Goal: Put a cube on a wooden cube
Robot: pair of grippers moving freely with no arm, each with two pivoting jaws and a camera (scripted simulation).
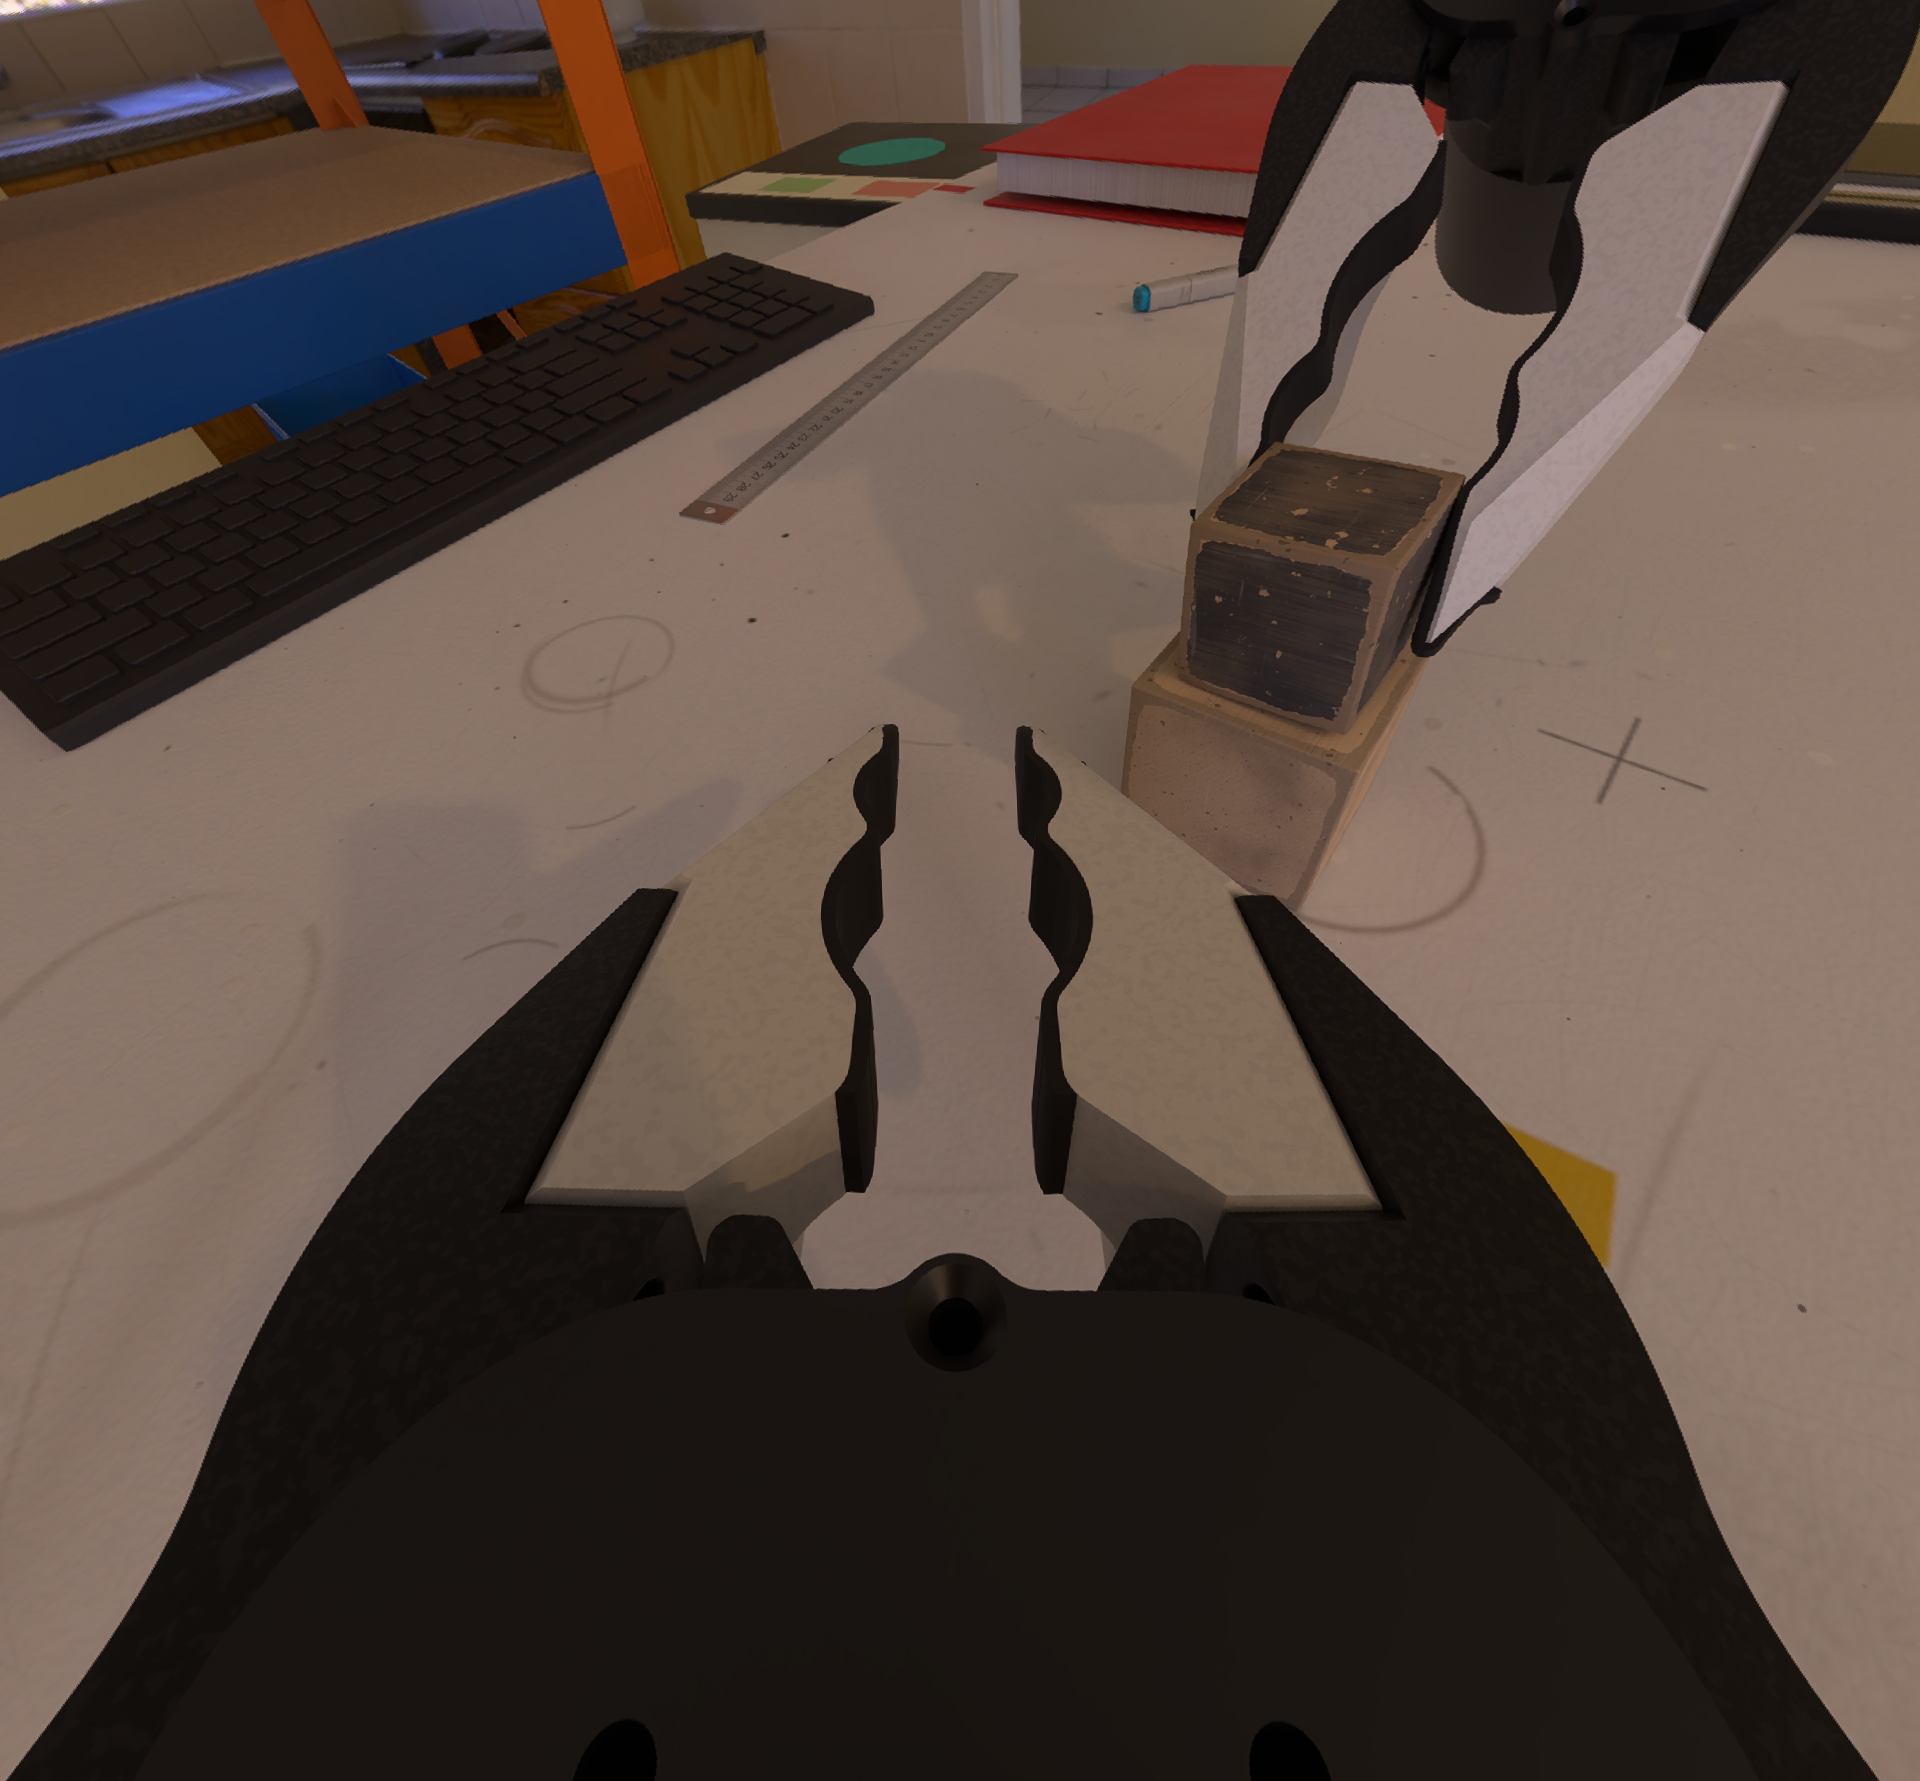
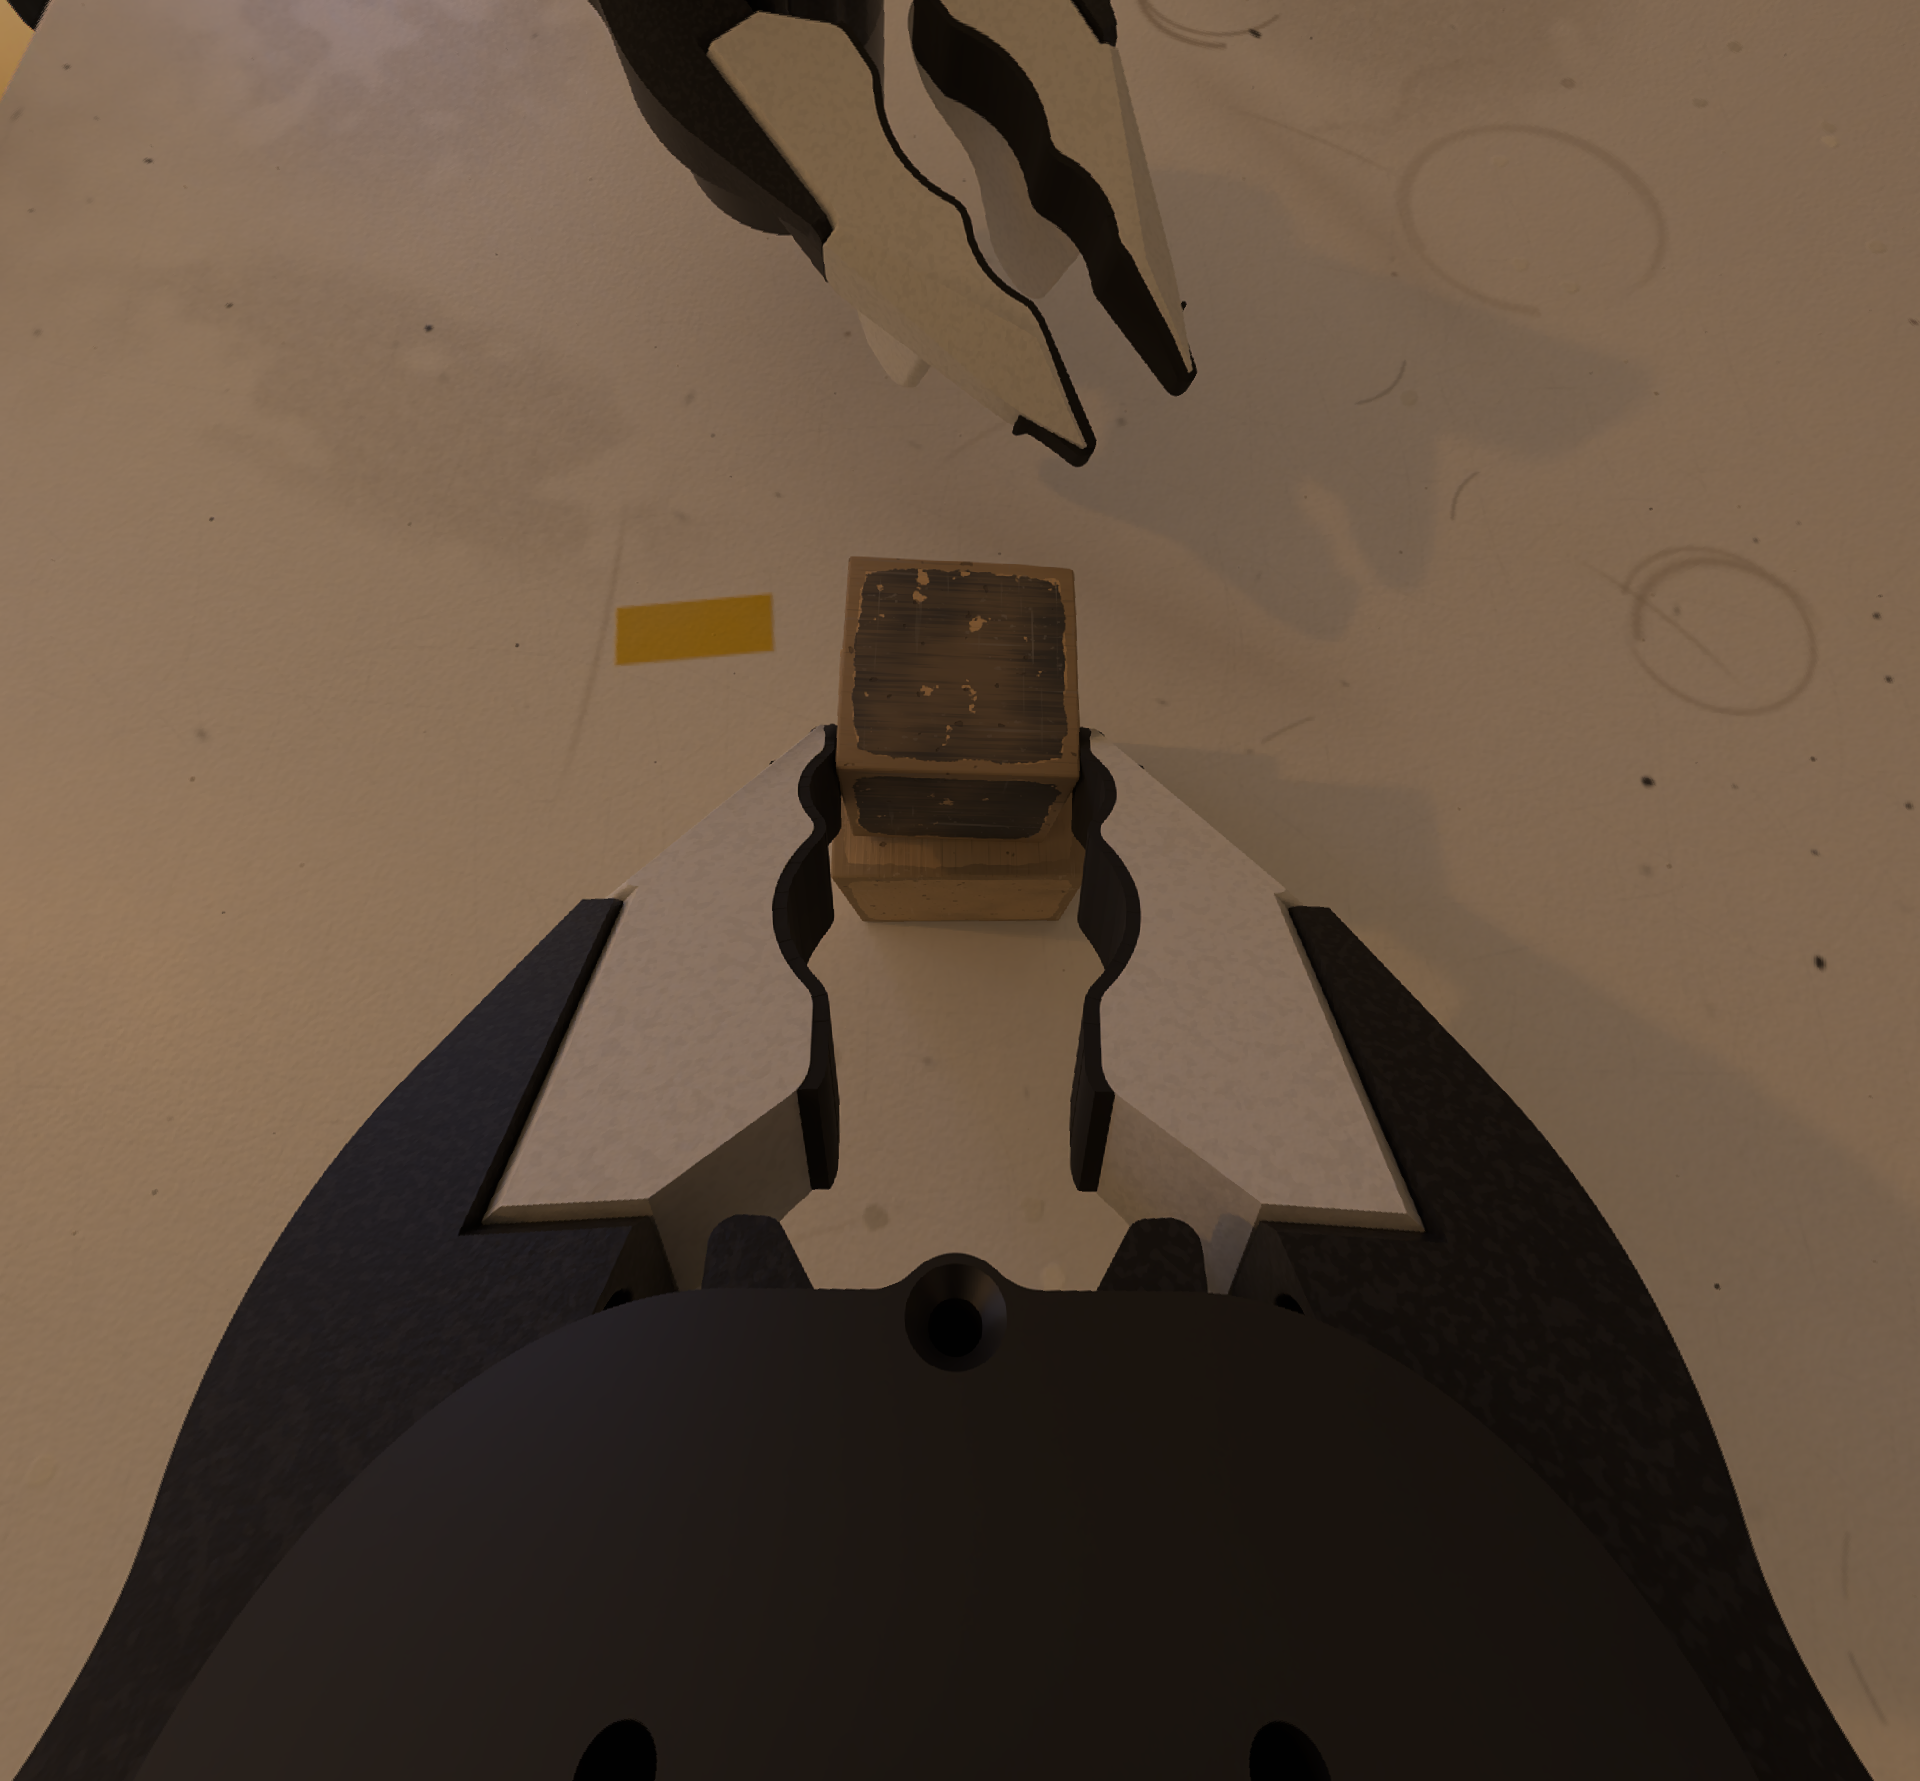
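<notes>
A dark worn cube (image 1: 1320, 568) sits on a pale wooden cube (image 1: 1226, 796) on the white table, at the right of the left wrist view. My right gripper (image 1: 1351, 547) comes down from above and its fingers clasp the dark cube on two opposite sides. In the right wrist view the dark cube (image 2: 961, 671) stands between my right gripper's (image 2: 958, 744) fingertips, with the pale cube (image 2: 951, 895) under it. My left gripper (image 1: 956, 734) is empty with a narrow gap between its fingers, low over the table just left of the stack. It also shows in the right wrist view (image 2: 1130, 417), beyond the stack.
A black keyboard (image 1: 416, 474) lies at the left, with a steel ruler (image 1: 852, 391) beside it. A marker (image 1: 1179, 289), a red book (image 1: 1143, 142) and a black card (image 1: 842, 168) lie at the back. A blue and orange shelf (image 1: 312, 277) stands at the far left. Yellow tape (image 2: 694, 628) marks the table.
</notes>
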